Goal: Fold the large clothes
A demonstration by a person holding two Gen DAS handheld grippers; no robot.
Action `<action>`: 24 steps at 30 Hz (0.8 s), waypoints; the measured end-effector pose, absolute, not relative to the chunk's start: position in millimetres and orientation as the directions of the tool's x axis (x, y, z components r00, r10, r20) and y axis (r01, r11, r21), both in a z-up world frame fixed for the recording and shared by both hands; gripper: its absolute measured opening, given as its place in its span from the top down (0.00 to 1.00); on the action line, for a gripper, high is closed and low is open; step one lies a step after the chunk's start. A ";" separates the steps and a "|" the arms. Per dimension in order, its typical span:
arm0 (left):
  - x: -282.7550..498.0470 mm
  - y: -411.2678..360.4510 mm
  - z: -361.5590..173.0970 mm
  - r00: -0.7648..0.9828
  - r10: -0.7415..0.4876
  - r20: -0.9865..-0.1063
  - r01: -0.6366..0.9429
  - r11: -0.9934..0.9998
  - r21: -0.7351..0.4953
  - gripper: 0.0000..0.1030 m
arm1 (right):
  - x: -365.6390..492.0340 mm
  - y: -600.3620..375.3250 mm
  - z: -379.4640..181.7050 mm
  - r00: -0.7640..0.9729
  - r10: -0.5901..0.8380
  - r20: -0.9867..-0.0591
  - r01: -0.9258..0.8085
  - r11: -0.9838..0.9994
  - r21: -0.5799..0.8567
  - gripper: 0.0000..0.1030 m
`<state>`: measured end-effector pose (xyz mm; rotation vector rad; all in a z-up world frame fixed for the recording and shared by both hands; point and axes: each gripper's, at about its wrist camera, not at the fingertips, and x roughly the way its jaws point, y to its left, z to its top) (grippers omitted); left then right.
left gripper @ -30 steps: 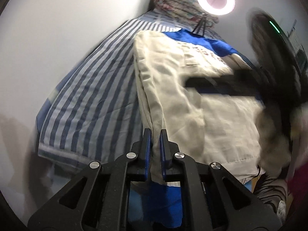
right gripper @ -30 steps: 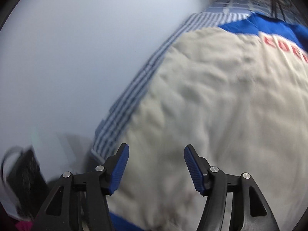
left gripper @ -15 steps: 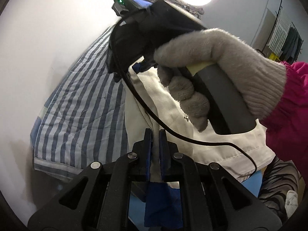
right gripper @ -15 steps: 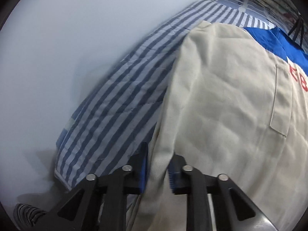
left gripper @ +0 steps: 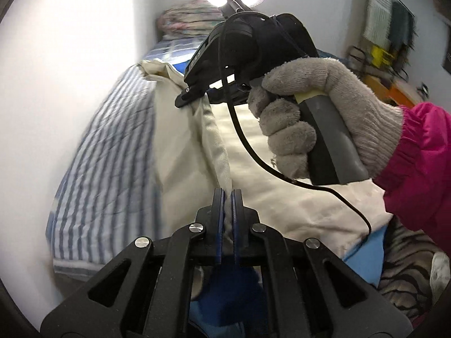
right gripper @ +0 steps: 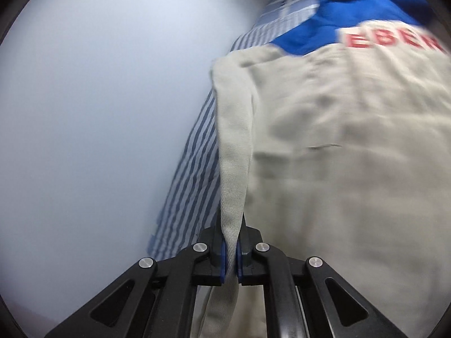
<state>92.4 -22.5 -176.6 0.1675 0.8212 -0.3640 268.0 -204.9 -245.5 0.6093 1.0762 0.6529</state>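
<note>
- Fabric on the beige garment [right gripper: 352, 169] looks soft and floppy, fairly light; it's best pinched along the side edge, and it lies on the striped bed [left gripper: 112, 155].
- Left claw [left gripper: 227, 211] is clamped on that edge.
- Right claw [right gripper: 231, 250], apart a second ago, has just been closed on the edge too.

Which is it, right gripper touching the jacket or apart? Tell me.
Touching. The right wrist view shows the right gripper with its jaws shut on a beige fold of the jacket.

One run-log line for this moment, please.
left gripper: shut on jacket | right gripper: just closed on jacket edge | bed: beneath
</note>
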 end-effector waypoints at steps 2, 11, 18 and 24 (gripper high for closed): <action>86.8 -40.2 -180.5 0.613 -0.256 -0.747 0.421 0.906 0.035 0.97 | 261.7 -230.9 -261.5 0.349 0.745 -0.569 -0.128 0.639 0.758 0.98; 72.8 -48.2 -173.1 0.520 -0.370 -0.770 0.476 0.874 -0.099 0.97 | 254.5 -255.0 -287.1 0.327 0.725 -0.606 -0.090 0.662 0.744 0.95; 89.4 40.4 -165.1 0.601 -0.260 -0.756 0.234 0.961 -0.144 0.65 | 263.9 -206.7 -253.6 0.285 0.694 -0.661 -0.241 0.720 0.651 0.95; 123.7 89.1 -183.7 0.608 -0.156 -0.778 0.086 0.988 -0.131 0.61 | 282.4 -155.1 -246.0 0.246 0.651 -0.718 -0.304 0.755 0.581 0.94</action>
